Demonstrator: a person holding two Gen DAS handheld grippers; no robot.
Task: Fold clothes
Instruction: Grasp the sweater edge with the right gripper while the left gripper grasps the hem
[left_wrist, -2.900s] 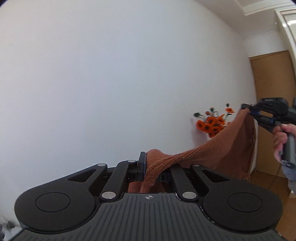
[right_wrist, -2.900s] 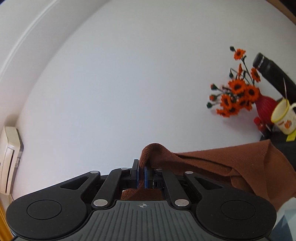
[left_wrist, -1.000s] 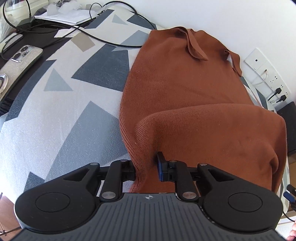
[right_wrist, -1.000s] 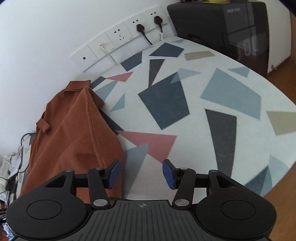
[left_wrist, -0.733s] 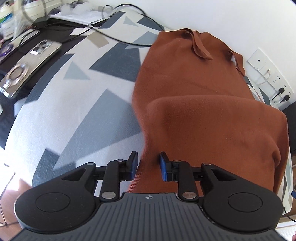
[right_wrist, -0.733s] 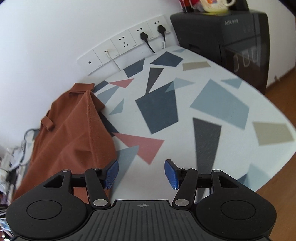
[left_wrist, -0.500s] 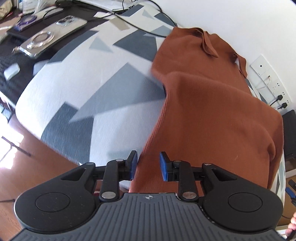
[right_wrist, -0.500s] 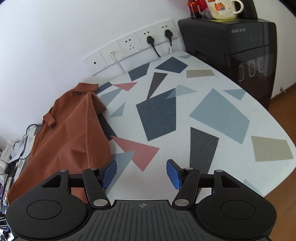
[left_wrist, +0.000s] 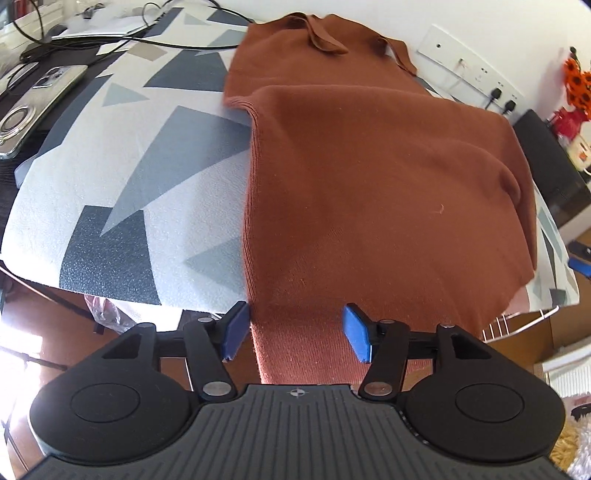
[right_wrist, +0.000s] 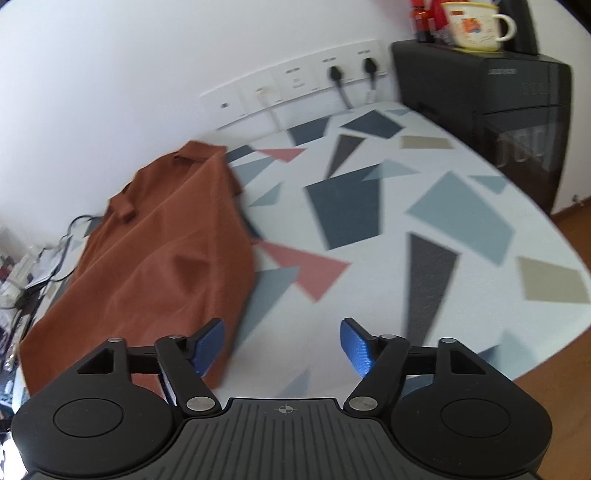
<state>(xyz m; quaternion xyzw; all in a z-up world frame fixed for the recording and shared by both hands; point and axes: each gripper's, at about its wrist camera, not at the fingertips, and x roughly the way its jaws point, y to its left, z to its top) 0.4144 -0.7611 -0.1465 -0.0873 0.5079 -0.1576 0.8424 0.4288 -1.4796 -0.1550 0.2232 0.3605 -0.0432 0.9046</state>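
Geometric-patterned cloth covers the desk (right_wrist: 424, 229), where both tools' jaws are opening: the left tool (left_wrist: 291, 332) straddles the rust-brown knit garment's (left_wrist: 369, 166) overhanging hem without pressing it, the right tool (right_wrist: 282, 345) empty. Beyond, the garment lies folded toward the wall sockets (right_wrist: 295, 88).

The rust-brown knitted garment (left_wrist: 369, 177) lies doubled over on the table's geometric-patterned cloth (left_wrist: 110, 184), collar toward the wall, its near end apparently hanging over the table's edge.
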